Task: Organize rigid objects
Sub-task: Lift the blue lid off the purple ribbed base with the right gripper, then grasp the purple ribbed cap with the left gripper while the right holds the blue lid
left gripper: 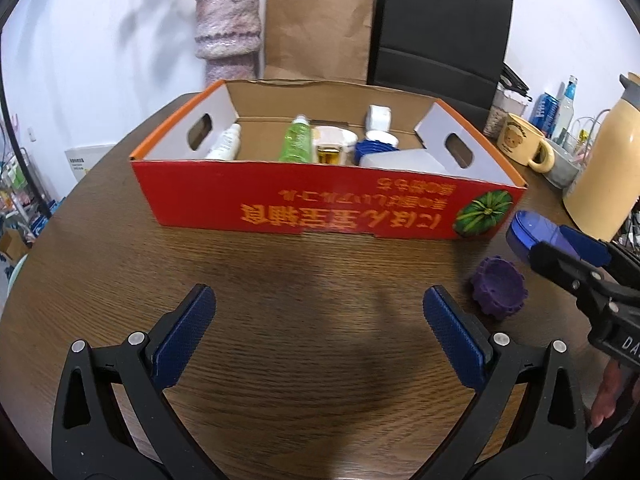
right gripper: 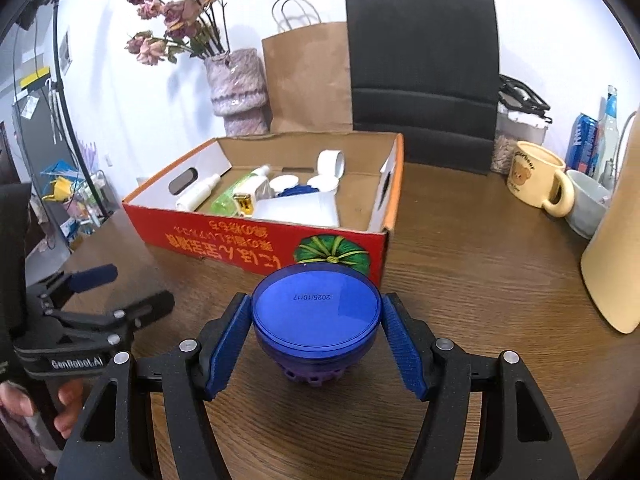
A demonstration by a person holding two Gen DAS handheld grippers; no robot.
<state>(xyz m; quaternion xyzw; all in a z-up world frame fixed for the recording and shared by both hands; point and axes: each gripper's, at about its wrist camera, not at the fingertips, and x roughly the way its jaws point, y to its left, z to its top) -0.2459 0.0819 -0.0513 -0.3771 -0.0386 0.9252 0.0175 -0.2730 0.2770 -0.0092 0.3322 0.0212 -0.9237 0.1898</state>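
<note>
A red cardboard box [left gripper: 224,196] [right gripper: 200,224] on the wooden table holds white bottles, a green bottle [left gripper: 296,140] and white and blue lids. My right gripper [right gripper: 316,320] is shut on a round blue container [right gripper: 316,312], held above the table in front of the box; it also shows in the left wrist view [left gripper: 532,228]. A purple ridged cup [left gripper: 498,286] [right gripper: 314,376] stands on the table just below it. My left gripper [left gripper: 320,320] is open and empty over bare table, near the box's front side.
A yellow bear mug [right gripper: 536,176], a grey bowl [right gripper: 588,204] and a cream thermos [left gripper: 608,168] stand at the right. A pink vase [right gripper: 236,88], a brown paper bag [right gripper: 308,76] and a black bag [right gripper: 424,80] stand behind the box.
</note>
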